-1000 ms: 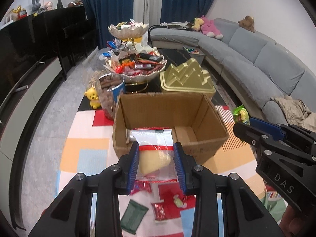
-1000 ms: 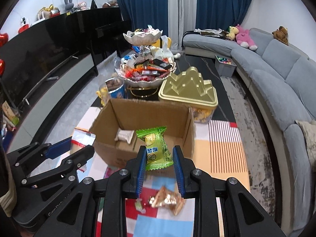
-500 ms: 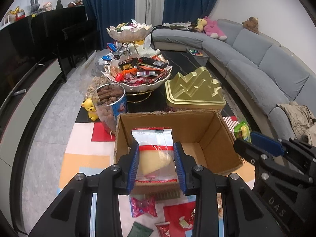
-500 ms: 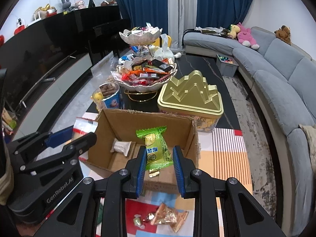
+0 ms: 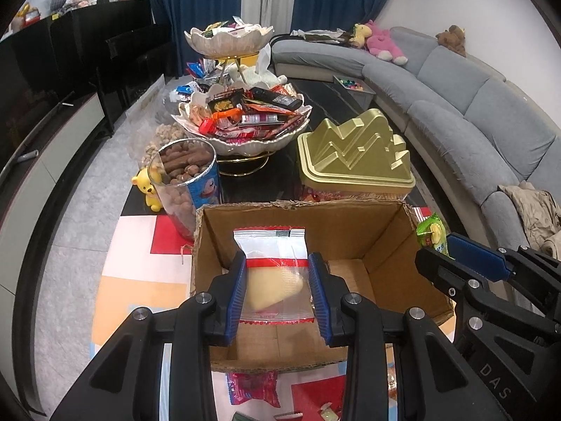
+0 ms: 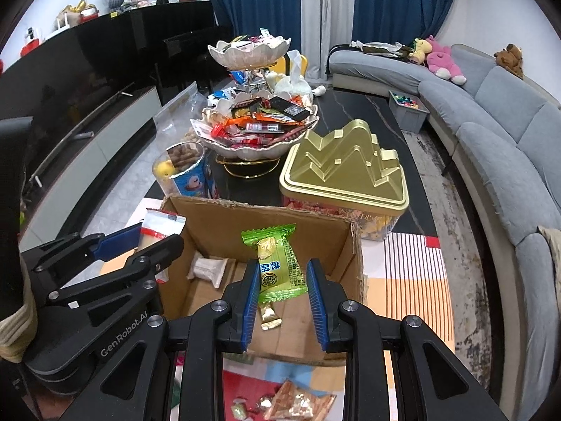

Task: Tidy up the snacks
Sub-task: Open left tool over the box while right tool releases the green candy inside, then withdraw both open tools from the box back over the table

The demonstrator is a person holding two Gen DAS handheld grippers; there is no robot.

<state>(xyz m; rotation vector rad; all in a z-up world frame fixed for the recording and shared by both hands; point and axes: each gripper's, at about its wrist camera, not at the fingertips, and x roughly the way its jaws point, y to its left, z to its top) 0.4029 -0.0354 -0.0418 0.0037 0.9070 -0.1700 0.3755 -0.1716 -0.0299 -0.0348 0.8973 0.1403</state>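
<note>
Both tongs loaded and held over the open cardboard box [image 5: 301, 273]. Left tongs [image 5: 277, 291] are pinching a clear packet [image 5: 271, 263] with a red stripe and a pale yellow piece inside; pads grip it across the lower half, top edge sticking up free. Right tongs [image 6: 283, 293] are pinching a green wrapped snack [image 6: 277, 263] at its lower half, crimped top up, slightly tilted. Both items look light and soft: thin crinkly film, slippery, contents probably crushable, so I'd judge a light squeeze across the body beats grabbing the crimped end, which could slide out. Pose: both tools level-ish, pointing forward and slightly down, side by side, left one over the box's left half, right one over the right half and near the front wall. Right tool shows at the right edge of the left view, near but apart. Box already holds a white packet [image 6: 208, 270] and a small gold candy [image 6: 269, 315] on its floor. More loose wrappers lie on the colourful mat [image 5: 140, 245] on the worktop in front of the box. Next step likely just release; drop is short, little risk beyond film sticking to a pad.
</note>
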